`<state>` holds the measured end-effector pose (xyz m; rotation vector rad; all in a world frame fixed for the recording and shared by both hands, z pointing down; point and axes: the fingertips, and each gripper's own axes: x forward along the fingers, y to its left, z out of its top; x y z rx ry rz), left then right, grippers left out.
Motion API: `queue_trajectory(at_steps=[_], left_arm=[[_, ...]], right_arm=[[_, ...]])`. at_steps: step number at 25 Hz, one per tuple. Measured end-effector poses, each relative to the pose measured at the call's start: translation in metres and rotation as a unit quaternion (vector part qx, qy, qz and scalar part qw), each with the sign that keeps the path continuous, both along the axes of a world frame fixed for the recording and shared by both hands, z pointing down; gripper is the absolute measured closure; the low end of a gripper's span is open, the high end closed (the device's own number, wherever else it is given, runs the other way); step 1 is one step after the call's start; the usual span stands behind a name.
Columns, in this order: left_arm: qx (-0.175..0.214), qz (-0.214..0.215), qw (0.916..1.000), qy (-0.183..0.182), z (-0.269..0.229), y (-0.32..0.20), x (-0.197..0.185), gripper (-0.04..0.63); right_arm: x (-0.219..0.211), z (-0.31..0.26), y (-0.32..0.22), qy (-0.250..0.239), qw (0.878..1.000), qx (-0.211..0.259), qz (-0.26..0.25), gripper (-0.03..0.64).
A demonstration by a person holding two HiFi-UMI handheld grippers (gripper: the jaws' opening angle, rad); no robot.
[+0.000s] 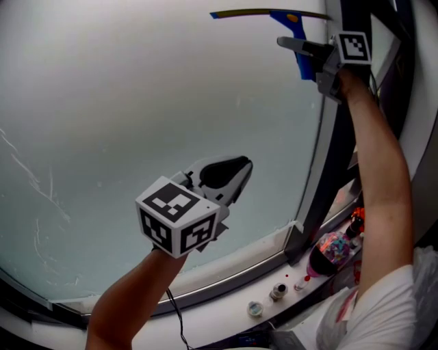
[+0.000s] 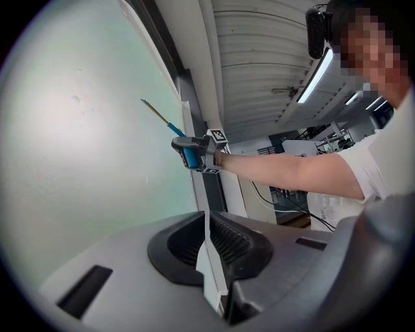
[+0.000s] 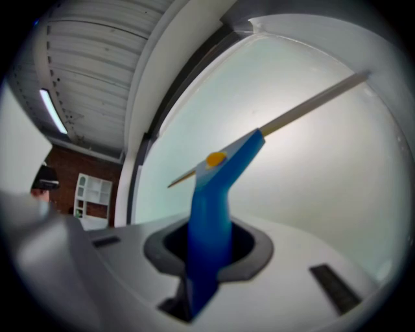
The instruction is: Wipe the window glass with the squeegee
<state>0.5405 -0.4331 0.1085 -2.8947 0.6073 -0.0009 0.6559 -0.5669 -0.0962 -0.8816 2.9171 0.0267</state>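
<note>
In the head view, the right gripper [image 1: 304,49] is pinching the squeegee [image 1: 291,19] high on the glass [image 1: 137,102], beside the frame [image 1: 327,171]. The left gripper [image 1: 233,171] is hovering lower, in front of the pane.

In the left gripper view, its jaws are sitting pressed together with nothing between them.

In the right gripper view, the jaws are clamping the squeegee's blue handle [image 3: 211,220], and the blade [image 3: 311,100] is slanting across the glass.
</note>
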Motion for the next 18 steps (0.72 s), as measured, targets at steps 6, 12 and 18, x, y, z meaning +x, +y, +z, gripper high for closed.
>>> queue_trajectory(at_steps=[6, 12, 18], left_arm=[[-0.015, 0.004, 0.9999, 0.006, 0.006, 0.000, 0.005, 0.548], [-0.038, 0.010, 0.9992, 0.000, 0.038, -0.001, 0.004, 0.548], [-0.054, 0.011, 0.9985, -0.002, 0.056, 0.000, 0.000, 0.548]], right_arm=[[-0.004, 0.010, 0.002, 0.010, 1.000, 0.001, -0.007, 0.532], [-0.003, 0.046, -0.001, -0.004, 1.000, -0.001, -0.002, 0.532], [-0.006, 0.064, 0.001, -0.012, 1.000, 0.001, -0.010, 0.532]])
